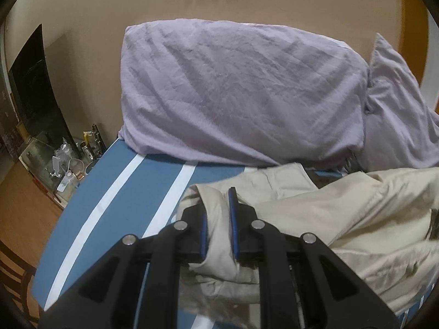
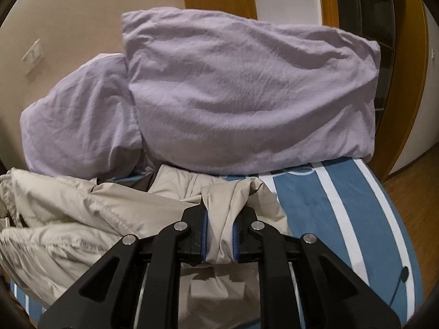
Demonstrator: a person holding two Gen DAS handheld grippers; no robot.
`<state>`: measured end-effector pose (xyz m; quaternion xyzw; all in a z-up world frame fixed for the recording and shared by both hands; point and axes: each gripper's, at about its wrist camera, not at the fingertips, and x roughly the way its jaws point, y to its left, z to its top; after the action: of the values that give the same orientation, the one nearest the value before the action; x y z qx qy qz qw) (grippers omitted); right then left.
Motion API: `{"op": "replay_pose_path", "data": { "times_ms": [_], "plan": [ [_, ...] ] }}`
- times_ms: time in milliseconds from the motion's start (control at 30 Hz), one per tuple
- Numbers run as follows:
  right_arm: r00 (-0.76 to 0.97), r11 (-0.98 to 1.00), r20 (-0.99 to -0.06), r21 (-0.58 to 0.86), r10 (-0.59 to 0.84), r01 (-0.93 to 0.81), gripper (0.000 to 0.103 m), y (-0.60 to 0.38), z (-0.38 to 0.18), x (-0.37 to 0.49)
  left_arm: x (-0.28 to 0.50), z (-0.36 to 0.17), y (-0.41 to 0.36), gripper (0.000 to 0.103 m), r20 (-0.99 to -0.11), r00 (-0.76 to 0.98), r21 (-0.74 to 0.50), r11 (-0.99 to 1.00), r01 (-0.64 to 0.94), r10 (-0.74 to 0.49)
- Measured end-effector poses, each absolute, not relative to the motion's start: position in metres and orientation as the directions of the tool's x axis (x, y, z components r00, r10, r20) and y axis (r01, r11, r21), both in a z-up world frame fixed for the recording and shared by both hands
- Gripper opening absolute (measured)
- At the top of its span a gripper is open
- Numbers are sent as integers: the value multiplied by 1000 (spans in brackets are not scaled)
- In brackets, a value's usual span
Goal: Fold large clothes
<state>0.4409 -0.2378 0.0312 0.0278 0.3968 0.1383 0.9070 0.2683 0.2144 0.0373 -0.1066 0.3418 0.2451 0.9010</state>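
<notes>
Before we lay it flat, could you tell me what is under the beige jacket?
Under the beige jacket lies the blue and white striped bed sheet, bare beside it in both views. Both grippers pinch jacket fabric. Whatever lies beneath its bunched middle is covered.

The beige garment [image 1: 343, 213] was thin, matt woven cloth, creased, with stitched seams. The 2 lilac pillows [image 2: 247, 96] wore soft, wrinkled matt fabric. The blue-and-white striped sheet [image 1: 115, 192] looked smooth and matt. The left gripper [image 1: 219, 219] was matt black plastic with shiny metal pins. The floor [image 2: 411, 192] was glossy wood.
</notes>
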Motion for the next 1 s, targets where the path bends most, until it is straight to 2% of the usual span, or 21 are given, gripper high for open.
{"op": "replay_pose_path", "data": {
  "times_ms": [333,500,667,800,867,900,933,1000],
  "plan": [
    [626,971,-742,190,239,-145,14,-225,-19,508,351,6,240,14,-691,592,12,826,-564,414],
    [609,974,-761,191,224,-120,15,-216,-42,526,372,-10,243,14,-642,569,118,799,-589,514],
    [598,976,-773,193,212,-96,20,-211,-60,536,382,-29,256,14,-666,561,104,806,-582,491],
    [591,970,-771,227,236,-91,29,-217,-58,533,380,-30,260,20,-668,572,88,814,-575,476],
    [596,967,-766,240,240,-80,42,-222,-52,529,375,-27,260,28,-662,580,88,818,-569,475],
    [605,968,-761,240,235,-74,54,-224,-46,525,373,-26,260,34,-660,582,90,819,-567,476],
    [619,968,-751,240,231,-71,60,-226,-40,521,371,-24,259,40,-658,585,90,821,-563,474],
    [643,967,-728,241,236,-82,61,-229,-25,510,362,-19,257,46,-652,600,79,829,-554,464]
  ]
}}
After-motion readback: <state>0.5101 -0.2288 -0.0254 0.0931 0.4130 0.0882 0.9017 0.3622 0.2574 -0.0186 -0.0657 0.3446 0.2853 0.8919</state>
